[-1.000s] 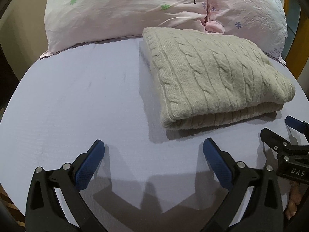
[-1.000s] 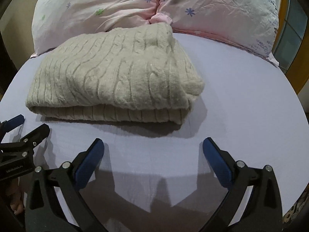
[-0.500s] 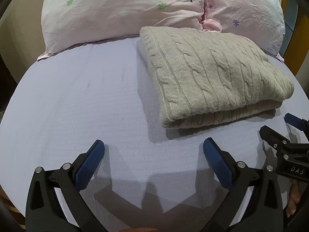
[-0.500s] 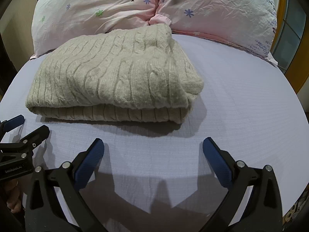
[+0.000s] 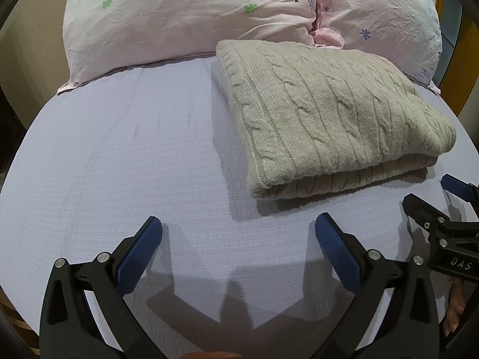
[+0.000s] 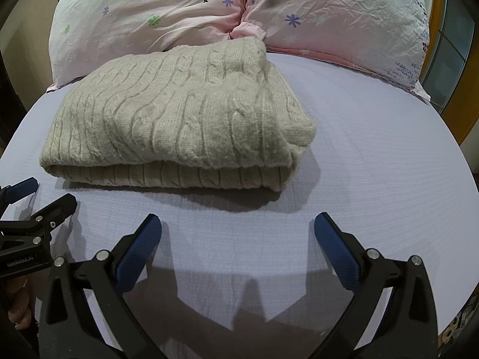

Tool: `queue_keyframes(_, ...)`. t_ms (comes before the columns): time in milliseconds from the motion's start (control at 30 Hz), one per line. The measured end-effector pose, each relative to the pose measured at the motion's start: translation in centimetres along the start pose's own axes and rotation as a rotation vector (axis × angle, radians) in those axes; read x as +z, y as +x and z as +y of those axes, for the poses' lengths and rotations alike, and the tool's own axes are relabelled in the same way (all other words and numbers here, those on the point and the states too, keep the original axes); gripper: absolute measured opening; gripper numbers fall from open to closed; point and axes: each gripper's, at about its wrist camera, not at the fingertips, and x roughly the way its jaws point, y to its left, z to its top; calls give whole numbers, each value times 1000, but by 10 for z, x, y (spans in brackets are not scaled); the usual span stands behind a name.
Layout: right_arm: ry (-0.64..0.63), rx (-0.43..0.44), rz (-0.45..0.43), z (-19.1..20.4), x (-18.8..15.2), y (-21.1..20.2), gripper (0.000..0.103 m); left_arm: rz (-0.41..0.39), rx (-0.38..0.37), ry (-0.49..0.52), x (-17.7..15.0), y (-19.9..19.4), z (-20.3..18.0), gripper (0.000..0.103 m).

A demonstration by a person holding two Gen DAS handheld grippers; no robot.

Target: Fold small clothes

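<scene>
A beige cable-knit sweater (image 5: 329, 119) lies folded in a thick rectangle on the lavender bed sheet (image 5: 119, 164), its far edge against the pillows. It also shows in the right wrist view (image 6: 179, 125). My left gripper (image 5: 238, 239) is open and empty, hovering over the sheet in front of the sweater's near left corner. My right gripper (image 6: 238, 239) is open and empty in front of the sweater's near right corner. The right gripper also shows in the left wrist view (image 5: 434, 197); the left gripper also shows in the right wrist view (image 6: 39, 197).
Two pink flowered pillows (image 5: 194, 21) (image 6: 344, 21) lie along the head of the bed behind the sweater. A wooden frame and window (image 6: 449, 53) stand at the far right. The bed's near edge runs just under both grippers.
Both grippers have drifted slightly; the sweater sits a little lower and nearer in the left view. Both grippers stay open; the sweater has not moved on the bed.
</scene>
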Motion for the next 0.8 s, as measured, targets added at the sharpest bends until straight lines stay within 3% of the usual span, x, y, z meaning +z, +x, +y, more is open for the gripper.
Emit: queue_keyframes(800, 0, 0, 0, 0, 0, 0, 101, 8, 0, 0, 1, 0, 0, 102)
